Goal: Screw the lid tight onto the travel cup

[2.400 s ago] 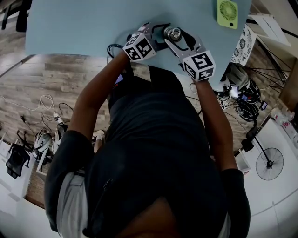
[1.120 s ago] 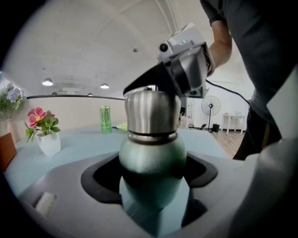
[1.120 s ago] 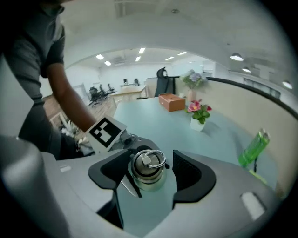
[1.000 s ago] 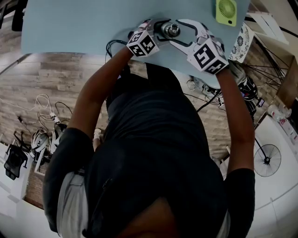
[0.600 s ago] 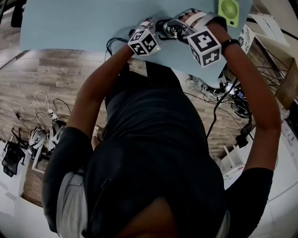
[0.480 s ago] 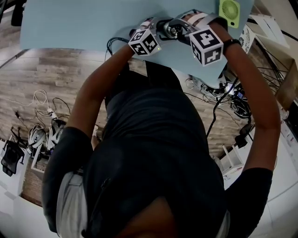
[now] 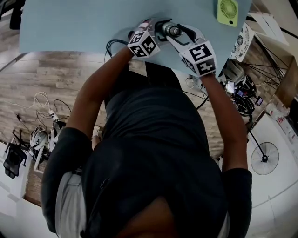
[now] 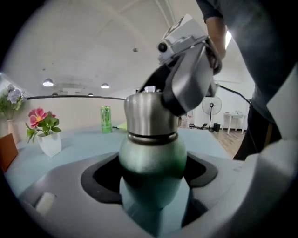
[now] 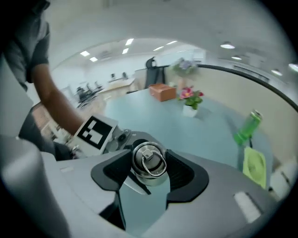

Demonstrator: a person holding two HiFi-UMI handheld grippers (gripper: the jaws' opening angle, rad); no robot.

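Observation:
The travel cup (image 7: pixel 170 30) stands near the front edge of the light blue table (image 7: pixel 84 23). In the left gripper view it has a dark green body (image 8: pixel 152 155) and a steel lid (image 8: pixel 150 114). My left gripper (image 8: pixel 151 174) is shut on the green body, low down. From above and the right, my right gripper (image 9: pixel 148 173) is shut on the lid (image 9: pixel 148 160), whose ring handle faces the camera. In the head view the left gripper (image 7: pixel 157 31) is left of the cup and the right gripper (image 7: pixel 180 33) is right of it.
A yellow-green fan (image 7: pixel 227 11) lies on the table to the right. Farther back stand a green can (image 8: pixel 105 119), a white pot of flowers (image 8: pixel 45 135) and an orange box (image 9: pixel 163 91). Cables (image 7: pixel 42 135) lie on the wooden floor.
My right gripper swung up and around the lid, then came back down to the cup's lower right. The left gripper and the cup stayed where they were.

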